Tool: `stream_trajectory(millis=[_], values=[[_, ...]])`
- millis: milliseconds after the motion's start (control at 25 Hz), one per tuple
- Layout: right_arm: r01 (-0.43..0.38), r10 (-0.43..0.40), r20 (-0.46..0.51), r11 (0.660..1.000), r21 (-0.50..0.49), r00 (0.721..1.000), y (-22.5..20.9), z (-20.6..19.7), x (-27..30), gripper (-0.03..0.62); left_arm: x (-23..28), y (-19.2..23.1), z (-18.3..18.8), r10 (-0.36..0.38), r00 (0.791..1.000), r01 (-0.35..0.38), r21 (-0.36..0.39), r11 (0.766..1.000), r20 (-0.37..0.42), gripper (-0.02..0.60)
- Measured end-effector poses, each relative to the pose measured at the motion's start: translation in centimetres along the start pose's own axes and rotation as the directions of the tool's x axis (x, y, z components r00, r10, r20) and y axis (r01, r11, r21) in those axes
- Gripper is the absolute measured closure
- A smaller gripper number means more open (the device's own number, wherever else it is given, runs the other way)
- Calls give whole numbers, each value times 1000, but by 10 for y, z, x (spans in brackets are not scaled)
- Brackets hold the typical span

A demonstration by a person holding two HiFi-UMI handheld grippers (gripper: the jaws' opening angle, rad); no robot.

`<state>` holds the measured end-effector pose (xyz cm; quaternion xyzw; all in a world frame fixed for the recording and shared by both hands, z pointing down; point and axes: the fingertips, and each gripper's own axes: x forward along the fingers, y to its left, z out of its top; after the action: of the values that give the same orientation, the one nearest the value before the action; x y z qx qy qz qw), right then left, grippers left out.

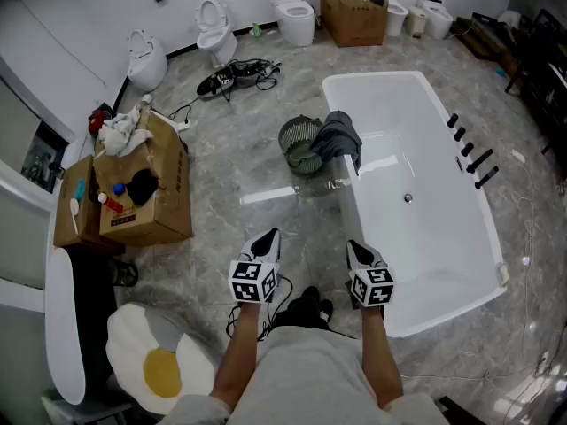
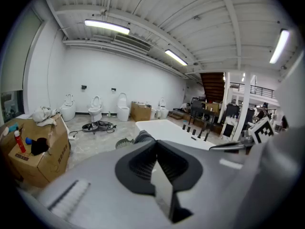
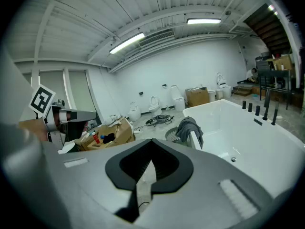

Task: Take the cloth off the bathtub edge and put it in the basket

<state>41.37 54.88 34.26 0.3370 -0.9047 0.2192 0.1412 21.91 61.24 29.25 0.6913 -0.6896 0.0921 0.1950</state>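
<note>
A dark grey cloth point(image 1: 339, 140) hangs over the left rim of the white bathtub point(image 1: 478, 255). The right gripper view shows the cloth point(image 3: 189, 128) draped the same way; in the left gripper view only a bit of the cloth point(image 2: 143, 137) peeks above the jaws. A round green mesh basket point(image 1: 301, 146) stands on the floor right beside it, against the tub. My left gripper point(image 1: 267, 240) and right gripper point(image 1: 356, 251) are held side by side well short of the cloth, both shut and empty.
Open cardboard boxes point(image 1: 142, 184) with bottles and rags stand at the left. Toilets point(image 1: 215, 30) line the far wall, with a tangle of cables point(image 1: 237, 75) on the floor before them. Black taps point(image 1: 469, 153) sit on the tub's right rim. An egg-shaped mat point(image 1: 159, 361) lies near my feet.
</note>
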Motion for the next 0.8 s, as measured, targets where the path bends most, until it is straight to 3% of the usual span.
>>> stream_trajectory(millis=[400,600,800], values=[[43,-43,-17,999,-19,999,8,-2,30,592,-5,26,-19,59,998,-59,-56,997,0,523],[18,-18,30,999,28,999,2,23,62,592,24,51,-9,49,999,-48,-93,995,16,523],[31,-31,9,999,20,999,-11,42,99,592,69,82,14,34,999,-31,-128,991,22,523]])
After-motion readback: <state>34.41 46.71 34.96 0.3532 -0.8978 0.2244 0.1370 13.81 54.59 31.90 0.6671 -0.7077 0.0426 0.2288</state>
